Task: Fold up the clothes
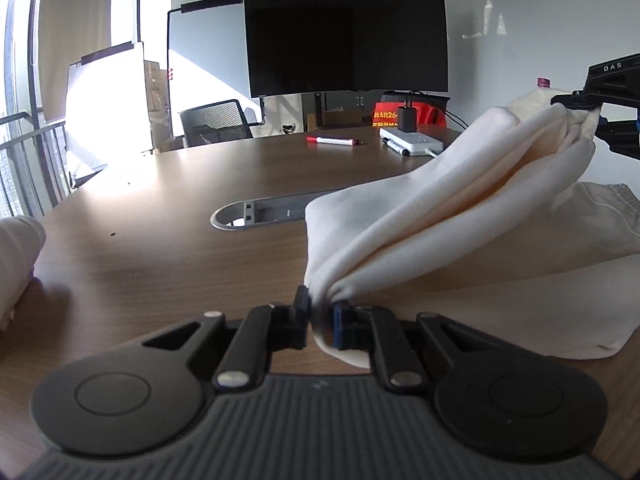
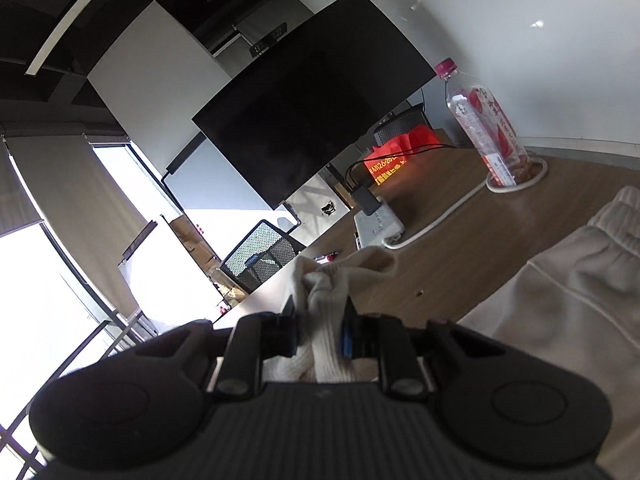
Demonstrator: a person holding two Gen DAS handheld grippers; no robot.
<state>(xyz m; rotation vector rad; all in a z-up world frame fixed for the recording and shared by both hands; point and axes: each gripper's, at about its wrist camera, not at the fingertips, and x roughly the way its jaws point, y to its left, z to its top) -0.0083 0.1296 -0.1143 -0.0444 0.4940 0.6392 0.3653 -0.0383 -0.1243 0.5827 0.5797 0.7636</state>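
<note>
A cream white garment (image 1: 460, 208) stretches across the brown table (image 1: 160, 208) between both grippers. My left gripper (image 1: 320, 308) is shut on a bunched corner of it just above the table near the front. In the left wrist view my right gripper (image 1: 588, 114) holds the other end raised at the far right, the cloth hanging in folds between. In the right wrist view my right gripper (image 2: 320, 312) is shut on a ribbed bunch of the cream garment (image 2: 324, 280). More of the garment (image 2: 560, 312), with an elastic band, lies on the table at the right.
A red marker (image 1: 334, 142), a white power strip (image 1: 412, 142) with a black charger, and a plastic bottle (image 2: 484, 120) stand on the far side. A grey cable slot (image 1: 264, 214) sits mid-table. Another white cloth (image 1: 16, 256) lies at the left edge. A large dark screen (image 1: 344, 36) stands behind.
</note>
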